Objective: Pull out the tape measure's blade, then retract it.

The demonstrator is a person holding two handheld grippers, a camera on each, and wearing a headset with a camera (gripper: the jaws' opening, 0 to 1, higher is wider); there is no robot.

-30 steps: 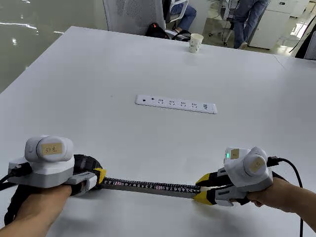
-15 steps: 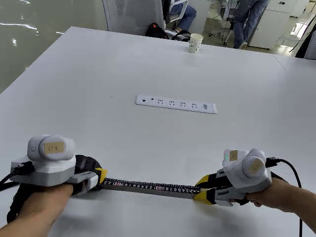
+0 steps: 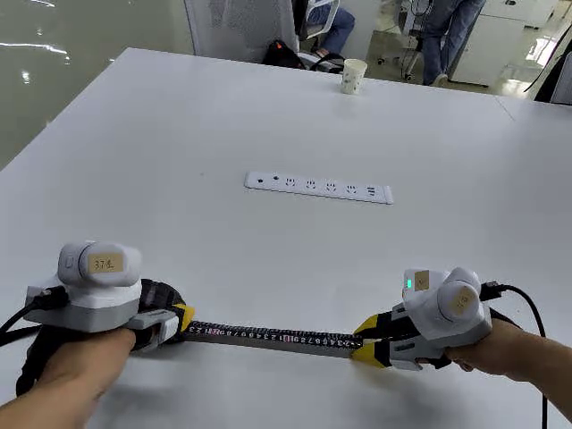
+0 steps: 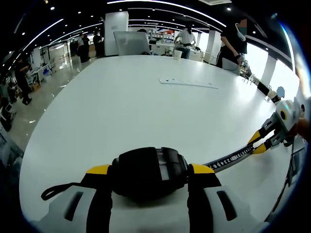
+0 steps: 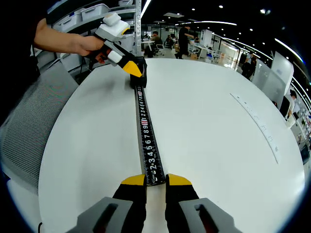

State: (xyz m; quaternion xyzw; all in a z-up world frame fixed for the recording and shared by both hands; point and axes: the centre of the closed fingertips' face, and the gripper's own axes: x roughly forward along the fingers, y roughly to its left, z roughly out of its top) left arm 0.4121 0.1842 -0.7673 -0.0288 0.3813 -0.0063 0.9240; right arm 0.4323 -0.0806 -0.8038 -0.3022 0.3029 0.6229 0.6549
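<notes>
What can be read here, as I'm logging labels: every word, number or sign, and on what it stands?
"3 4 5 6 7 8 9": on the blade, right gripper view; farther numerals too small.
Sticker on the left claw: handwriting, blurred.
Sticker on the right claw: too small.
Power strip, paper cup: no legible text.

The head view looks down over the table (image 3: 179, 134); the 2 gripper views, low, face each other along the blade (image 3: 268, 337).
</notes>
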